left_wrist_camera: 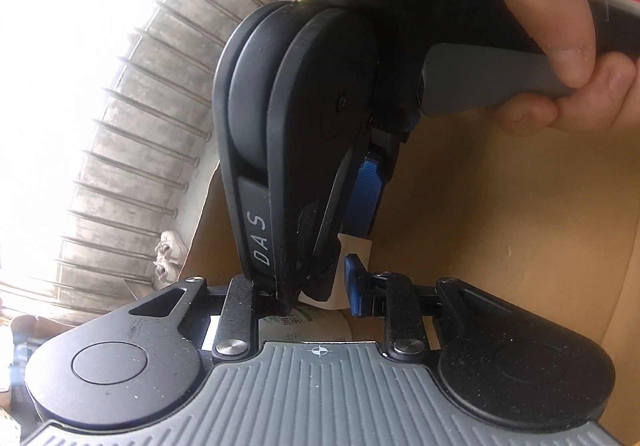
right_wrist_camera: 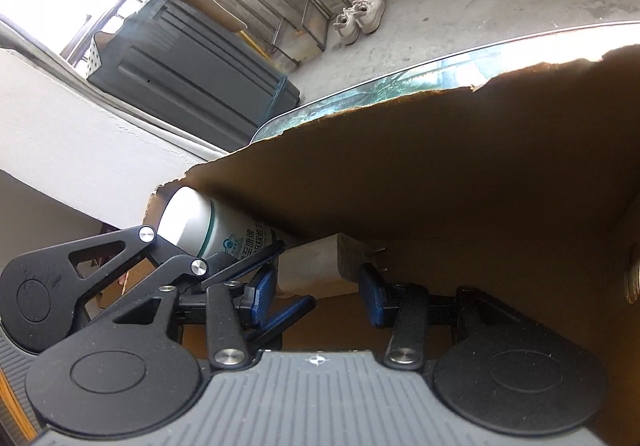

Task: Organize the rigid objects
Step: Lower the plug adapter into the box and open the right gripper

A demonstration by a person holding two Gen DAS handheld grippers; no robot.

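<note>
The right gripper point(right_wrist_camera: 318, 294) has its fingers closed on a pale block point(right_wrist_camera: 312, 266), one blue pad against each side, down inside the cardboard box point(right_wrist_camera: 440, 174). The block's long axis runs across the gap between the fingers. Just beyond and to the left of them a white bottle point(right_wrist_camera: 200, 222) lies on its side along the box wall, its blank end pointing up and away to the left. The left gripper point(left_wrist_camera: 316, 286) is the nearer one to that bottle. Its fingers stand a little apart with nothing pinched, the bottle just past their tips, so my guess is the bottle falls to the left hand. The bottle's label carries teal Chinese print and a cloud-like logo, too cropped to read. The right gripper's casing reads "DAS", and a hand point(left_wrist_camera: 560, 26) grips its handle
</note>
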